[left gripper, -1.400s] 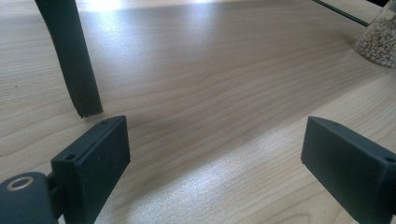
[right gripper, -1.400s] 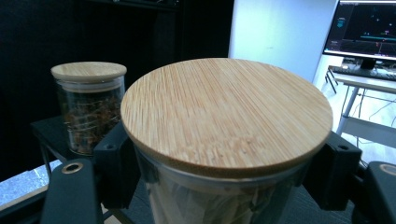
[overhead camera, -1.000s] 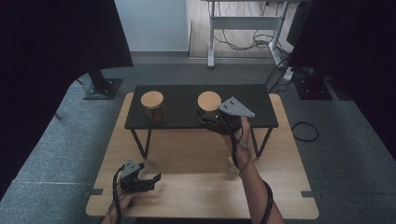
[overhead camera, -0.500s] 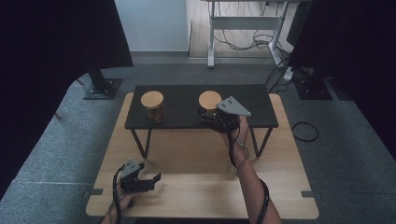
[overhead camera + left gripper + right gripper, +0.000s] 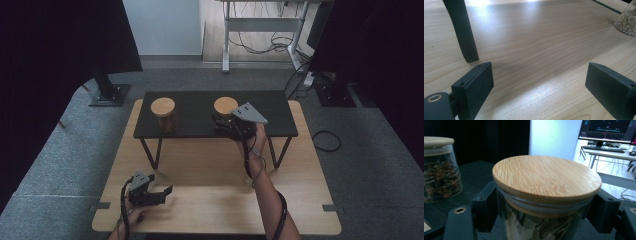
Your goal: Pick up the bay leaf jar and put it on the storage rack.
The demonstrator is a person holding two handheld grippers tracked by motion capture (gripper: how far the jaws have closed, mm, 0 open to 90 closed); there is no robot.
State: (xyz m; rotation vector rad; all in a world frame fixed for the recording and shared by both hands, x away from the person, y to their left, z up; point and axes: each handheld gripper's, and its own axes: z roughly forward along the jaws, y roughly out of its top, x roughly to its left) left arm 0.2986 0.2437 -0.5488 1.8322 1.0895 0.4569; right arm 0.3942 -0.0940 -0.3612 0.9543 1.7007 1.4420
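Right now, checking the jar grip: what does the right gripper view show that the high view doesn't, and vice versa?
Right gripper view: leaves inside the near jar, a monitor behind. High view: the open left gripper over the table. Both: near jar and other jar on the black stand; the right gripper, jaws just opening, flanks the near jar.

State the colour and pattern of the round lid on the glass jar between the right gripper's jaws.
Light tan bamboo with fine streaky grain on the round lid; clearest in the right gripper view.

pale striped bamboo lid (image 5: 546, 178) (fine grain), black shelf (image 5: 200, 131), light wooden table (image 5: 210, 200).
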